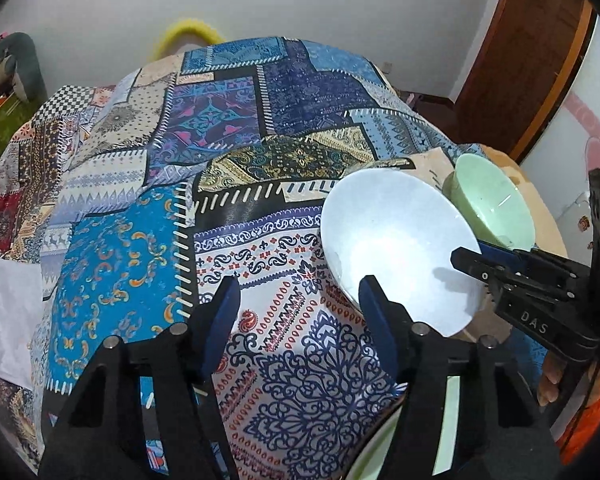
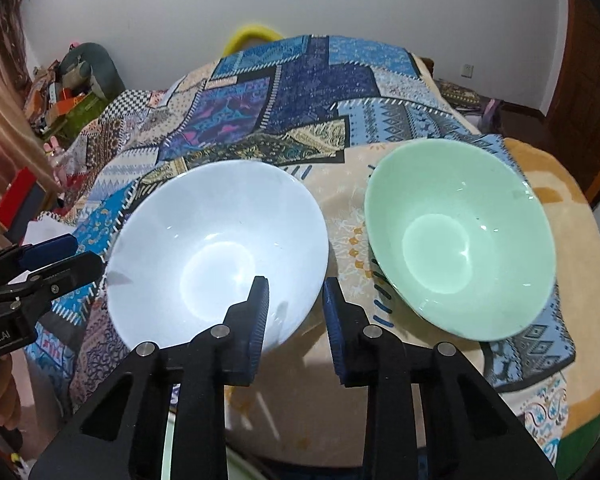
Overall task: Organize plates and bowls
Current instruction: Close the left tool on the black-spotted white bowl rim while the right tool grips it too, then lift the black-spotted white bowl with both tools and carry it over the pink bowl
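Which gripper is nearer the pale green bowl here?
Right. The right gripper straddles the white bowl's near rim, right beside the pale green bowl; the left gripper sits on the white bowl's far side.

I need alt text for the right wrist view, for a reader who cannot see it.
A white bowl and a green bowl sit side by side, apart, on a patchwork cloth. The open right gripper reaches around the white bowl's near rim. The left gripper shows at the left edge.
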Tool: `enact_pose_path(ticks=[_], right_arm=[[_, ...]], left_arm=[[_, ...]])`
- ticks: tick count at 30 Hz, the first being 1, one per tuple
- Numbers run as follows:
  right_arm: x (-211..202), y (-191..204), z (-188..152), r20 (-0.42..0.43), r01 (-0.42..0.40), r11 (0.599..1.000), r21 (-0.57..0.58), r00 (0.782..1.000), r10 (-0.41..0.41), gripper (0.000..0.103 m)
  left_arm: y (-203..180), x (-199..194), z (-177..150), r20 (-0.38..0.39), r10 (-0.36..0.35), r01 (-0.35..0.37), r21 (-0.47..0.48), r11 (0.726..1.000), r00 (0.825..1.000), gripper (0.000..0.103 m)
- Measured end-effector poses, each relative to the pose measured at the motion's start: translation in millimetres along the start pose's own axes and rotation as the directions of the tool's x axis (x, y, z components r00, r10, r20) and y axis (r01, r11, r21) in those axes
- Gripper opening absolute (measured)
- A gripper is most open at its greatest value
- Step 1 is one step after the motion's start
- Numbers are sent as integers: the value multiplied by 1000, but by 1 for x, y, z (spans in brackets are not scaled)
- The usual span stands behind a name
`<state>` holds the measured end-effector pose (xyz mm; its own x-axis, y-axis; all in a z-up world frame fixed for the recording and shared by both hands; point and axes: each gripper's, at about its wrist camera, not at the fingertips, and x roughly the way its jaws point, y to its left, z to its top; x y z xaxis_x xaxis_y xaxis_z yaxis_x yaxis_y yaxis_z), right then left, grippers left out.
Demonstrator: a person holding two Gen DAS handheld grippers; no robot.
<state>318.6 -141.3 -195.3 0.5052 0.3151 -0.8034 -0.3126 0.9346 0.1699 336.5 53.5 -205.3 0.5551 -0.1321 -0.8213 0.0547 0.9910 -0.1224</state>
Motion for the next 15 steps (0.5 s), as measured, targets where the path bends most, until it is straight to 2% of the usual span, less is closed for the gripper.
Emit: enact_pose_path(ticks=[4,11,15], right_arm=[[9,-4,2,-34,-36,999,19,999,37,18],[13,-5,3,-52,-103,994,32,993,104,17],[10,3,1,-52,-110,994,-4,993,110,17]], left_arm=[[-2,9,2,-18,-15,15,5,1000,1000,55],[-4,24,6,-66,-29,28,-9,1000,997,45],[-5,36,5,-105,-45,42,-28,999,993,31]])
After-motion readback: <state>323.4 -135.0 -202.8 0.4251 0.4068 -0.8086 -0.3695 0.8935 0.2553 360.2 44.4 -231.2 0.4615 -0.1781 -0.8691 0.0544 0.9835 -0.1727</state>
